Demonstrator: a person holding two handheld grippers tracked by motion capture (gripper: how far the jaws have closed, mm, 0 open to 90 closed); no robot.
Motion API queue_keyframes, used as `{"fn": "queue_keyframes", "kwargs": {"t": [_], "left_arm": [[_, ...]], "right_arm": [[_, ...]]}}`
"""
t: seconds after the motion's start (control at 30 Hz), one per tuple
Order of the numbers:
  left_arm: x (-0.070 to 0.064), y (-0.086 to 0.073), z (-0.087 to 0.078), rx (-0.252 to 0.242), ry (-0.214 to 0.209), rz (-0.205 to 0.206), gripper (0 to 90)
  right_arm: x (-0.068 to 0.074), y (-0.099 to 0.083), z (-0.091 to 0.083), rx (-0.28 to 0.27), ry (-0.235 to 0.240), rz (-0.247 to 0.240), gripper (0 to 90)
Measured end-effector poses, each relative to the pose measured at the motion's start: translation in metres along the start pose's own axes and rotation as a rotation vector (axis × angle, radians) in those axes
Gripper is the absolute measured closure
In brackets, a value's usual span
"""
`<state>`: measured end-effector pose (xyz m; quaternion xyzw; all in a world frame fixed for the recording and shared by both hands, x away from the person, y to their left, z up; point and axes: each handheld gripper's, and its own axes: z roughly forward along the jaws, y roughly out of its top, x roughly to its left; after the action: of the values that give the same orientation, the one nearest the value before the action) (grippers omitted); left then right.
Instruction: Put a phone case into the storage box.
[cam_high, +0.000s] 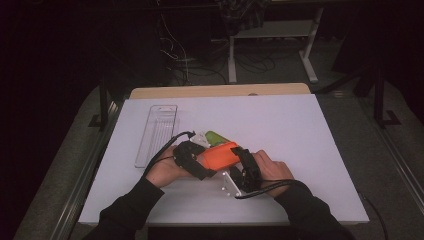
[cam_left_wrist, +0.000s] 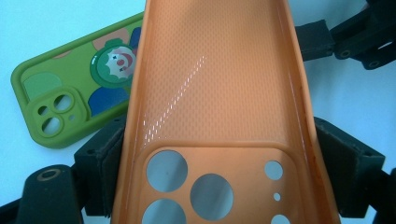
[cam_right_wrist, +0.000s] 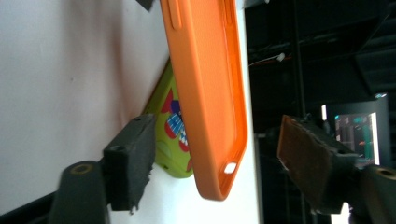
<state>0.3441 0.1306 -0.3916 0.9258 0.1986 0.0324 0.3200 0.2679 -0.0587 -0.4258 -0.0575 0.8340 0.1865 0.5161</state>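
Observation:
An orange phone case (cam_high: 220, 155) is held up over the white table (cam_high: 300, 130), between both hands. My left gripper (cam_left_wrist: 223, 158) is shut on its camera-hole end, the black pads (cam_left_wrist: 100, 154) pressing on both long sides. In the high view the left gripper (cam_high: 200, 162) is at the case's left end. My right gripper (cam_right_wrist: 217, 135) stands open around the case's other end (cam_right_wrist: 219, 177), with both jaws clear of it; from above the right gripper (cam_high: 241, 159) is at the case's right end. A green case with a clown picture (cam_left_wrist: 70, 98) lies flat on the table (cam_high: 216, 136) just behind.
A clear, long plastic tray (cam_high: 157, 131) lies at the left of the table, a small white object (cam_high: 201, 138) beside the green case. The table's wooden far edge (cam_high: 220, 90) borders a dark floor with cables and desk legs.

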Motion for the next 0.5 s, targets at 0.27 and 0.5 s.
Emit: {"fn": "queue_keyframes", "kwargs": {"t": [0.27,0.5], "left_arm": [[-0.0018,0.0019,-0.0015,-0.001,-0.006,0.008,15.8],[-0.0031,0.0022,-0.0006,-0.004,-0.012,-0.003,15.8]], "right_arm": [[0.0077,0.0042,0.0041,0.003,-0.015,-0.059,43.9],[0.0107,0.0051,0.0056,0.007,-0.023,-0.081,56.3]]}}
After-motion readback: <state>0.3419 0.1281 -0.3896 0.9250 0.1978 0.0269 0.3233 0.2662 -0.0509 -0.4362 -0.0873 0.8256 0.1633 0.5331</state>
